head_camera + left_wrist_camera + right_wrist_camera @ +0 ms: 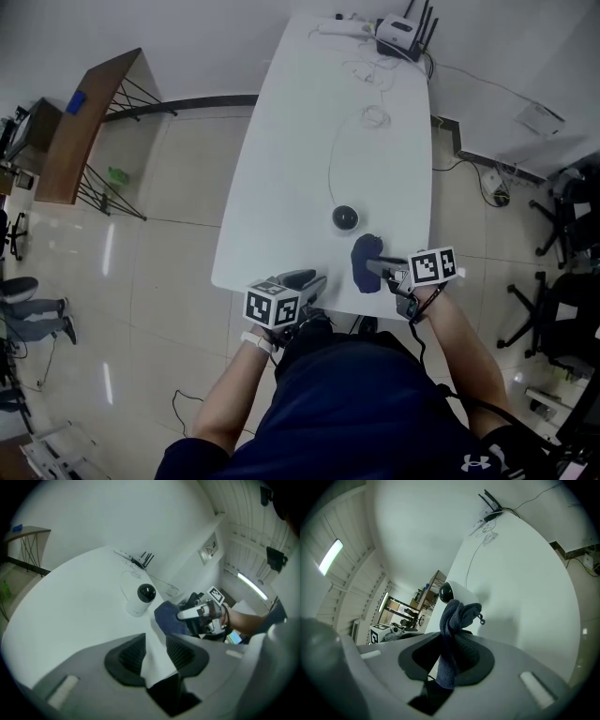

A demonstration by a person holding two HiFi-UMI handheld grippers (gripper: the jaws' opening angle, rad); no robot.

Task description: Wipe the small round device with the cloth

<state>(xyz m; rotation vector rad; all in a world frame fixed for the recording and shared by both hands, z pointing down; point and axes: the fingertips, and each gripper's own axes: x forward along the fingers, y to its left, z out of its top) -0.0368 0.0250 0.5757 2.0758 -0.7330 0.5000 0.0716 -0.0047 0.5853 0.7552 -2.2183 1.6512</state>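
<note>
Head view, with both gripper views. A white table (309, 141) runs from the person toward 12 o'clock. The small round device (345, 218), a white body with a black domed face, stands upright on the near third of the table, right of its centre line. A thin cable (331, 164) leads from the device toward 12 o'clock, where a router (403, 33) with raised antennas sits at the far end among loose wires.

The right gripper (377, 267) enters from 4 o'clock. Its jaws pinch a dark blue cloth (366, 262), which passes between the pads and bunches in folds beyond the tips. The bunch lies at 5 o'clock of the device and just beside it. Contact between cloth and device cannot be confirmed from any view.

The left gripper (309, 279) is held over the near table edge, at 7 o'clock of the device and apart from it. Its jaws stand spread, with only bare tabletop visible between the pads. From this gripper's own view the device lies at 12 o'clock, and the cloth and the right gripper at 1 o'clock.

On the tiled floor a wooden side table (84, 131) stands at 10 o'clock, and office chairs (562, 281) at 3 o'clock.
</note>
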